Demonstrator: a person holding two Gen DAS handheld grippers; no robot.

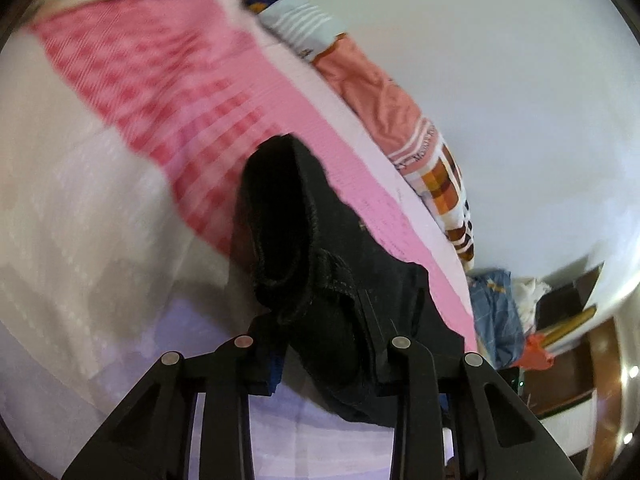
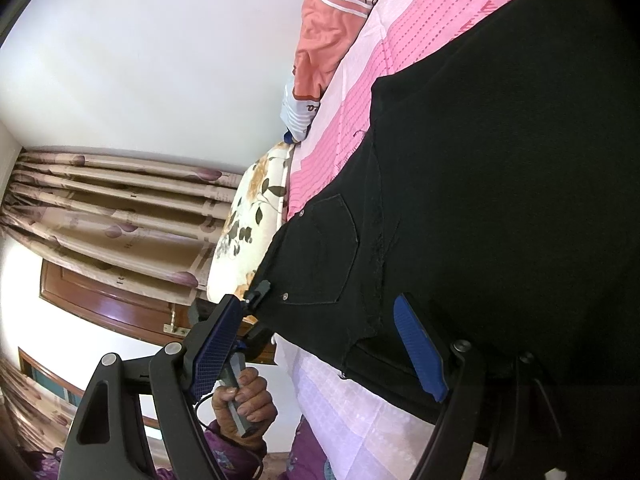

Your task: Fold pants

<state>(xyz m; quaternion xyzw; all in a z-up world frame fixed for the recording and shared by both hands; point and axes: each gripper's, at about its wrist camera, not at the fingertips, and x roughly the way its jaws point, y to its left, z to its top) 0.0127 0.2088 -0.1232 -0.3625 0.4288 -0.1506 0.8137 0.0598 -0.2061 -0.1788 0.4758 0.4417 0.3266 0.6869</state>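
Left gripper (image 1: 320,344): we had it clamped on a bunched bit of the black pants (image 1: 320,280), fabric spilling over the fingers.
Right gripper (image 2: 320,344): fingers wide apart; pants edge lay between them, pads not pressing.
Pants: spread ahead of our fingers on the pink bedspread (image 2: 360,92).
Beyond: pillows (image 1: 384,108) along the wall.

From my end both tools are matte black plastic, built from triangular cut-out arms with round silver pivot pins. The right tool (image 2: 320,348) has blue ribbed pads (image 2: 418,346) on its fingers. On the left tool (image 1: 320,364) I only catch a sliver of blue. The hand (image 2: 244,400) grips a grey handle with a thin black cable, above a purple patterned sleeve (image 2: 236,456).
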